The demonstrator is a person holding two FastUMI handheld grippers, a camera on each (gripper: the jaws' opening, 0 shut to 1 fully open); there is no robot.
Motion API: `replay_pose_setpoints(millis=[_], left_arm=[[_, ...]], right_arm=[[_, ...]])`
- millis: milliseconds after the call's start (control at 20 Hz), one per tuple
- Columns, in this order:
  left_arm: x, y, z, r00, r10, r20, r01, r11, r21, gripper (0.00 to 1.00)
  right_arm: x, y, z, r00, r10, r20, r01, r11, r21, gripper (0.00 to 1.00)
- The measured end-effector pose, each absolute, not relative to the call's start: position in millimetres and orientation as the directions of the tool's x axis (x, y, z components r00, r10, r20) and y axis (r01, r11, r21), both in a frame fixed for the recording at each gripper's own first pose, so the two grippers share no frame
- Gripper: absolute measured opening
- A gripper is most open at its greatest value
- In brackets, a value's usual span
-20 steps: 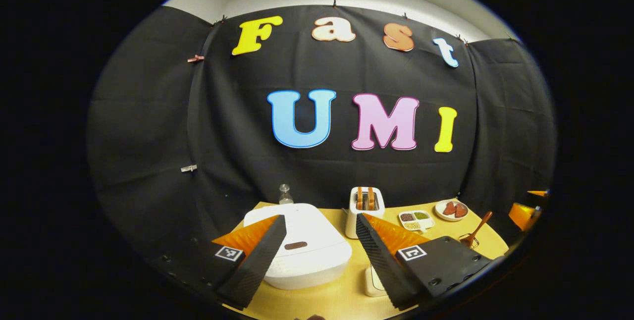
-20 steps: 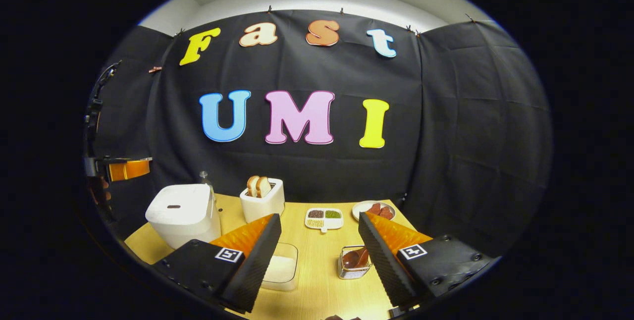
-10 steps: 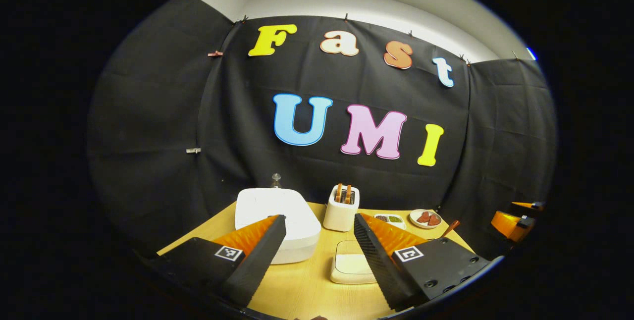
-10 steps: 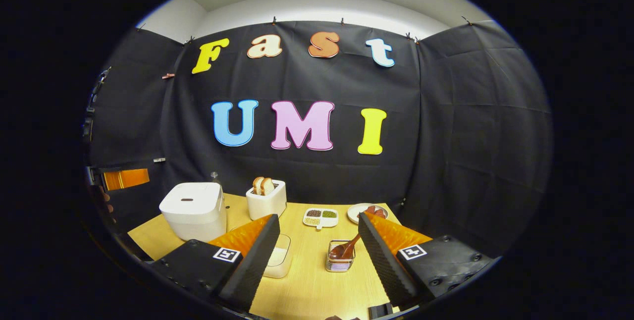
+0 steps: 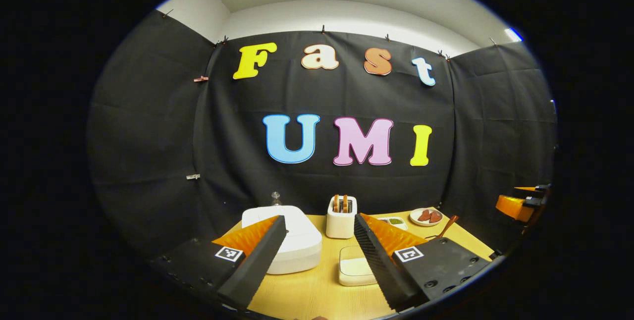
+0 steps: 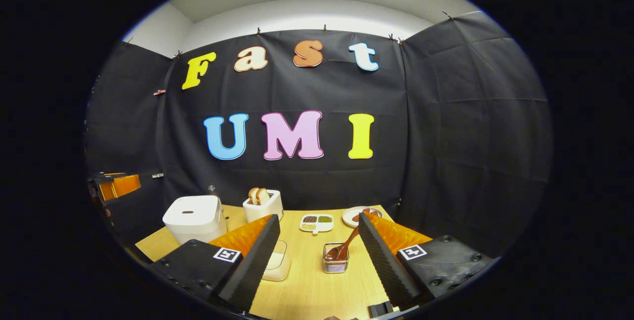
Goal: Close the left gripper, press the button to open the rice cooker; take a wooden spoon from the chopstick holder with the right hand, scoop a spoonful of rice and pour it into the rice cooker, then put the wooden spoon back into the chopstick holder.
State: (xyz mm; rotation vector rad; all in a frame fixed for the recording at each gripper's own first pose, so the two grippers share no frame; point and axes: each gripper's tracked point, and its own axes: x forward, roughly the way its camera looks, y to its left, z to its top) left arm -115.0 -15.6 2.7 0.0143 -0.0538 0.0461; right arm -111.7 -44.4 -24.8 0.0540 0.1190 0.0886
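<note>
Rice cooker [image 5: 287, 240] is seen with its lid down, standing on the surface [image 5: 317, 295] ahead of the left claw [image 5: 317, 260] and off toward that claw's left finger. A dark oval mark on the lid top [image 6: 188, 211] is taken to be the button, though this is not settled at this size. The left claw is held with its fingers spread wide, nothing between them. The cooker lies nearer to this claw than to the right one.

Wooden spoon [image 6: 345, 246] is standing in the chopstick holder [image 6: 336, 264], bowl end down, handle leaning up and away toward the right finger of the right claw [image 6: 319, 260]. The holder sits just ahead of that claw, slightly right of centre. The right claw is likewise spread wide and empty. A lidded container of rice [image 6: 275, 260] sits ahead of it by its left finger.

The lid down and the spoon in the holder fit either a stage ahead of the pressing or one after the spoon's return with the lid lowered again.

No brand or readable label is made out on the cooker, holder or container.
</note>
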Motion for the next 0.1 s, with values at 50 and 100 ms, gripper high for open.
replay_pose_setpoints(millis=[50, 100], left_arm=[[-113.2, -14.7, 1.8, 0.998, 0.038, 0.050, -0.038, 0.999, 0.007, 0.96], [-110.0, -12.4, 1.7, 0.998, 0.036, 0.047, -0.036, 0.999, -0.002, 0.95]], right_arm=[[-112.4, -44.2, -24.3, 0.990, 0.083, -0.117, -0.076, 0.995, 0.064, 0.99], [-112.1, -42.4, -22.2, 0.990, 0.078, -0.116, -0.071, 0.995, 0.069, 0.99]])
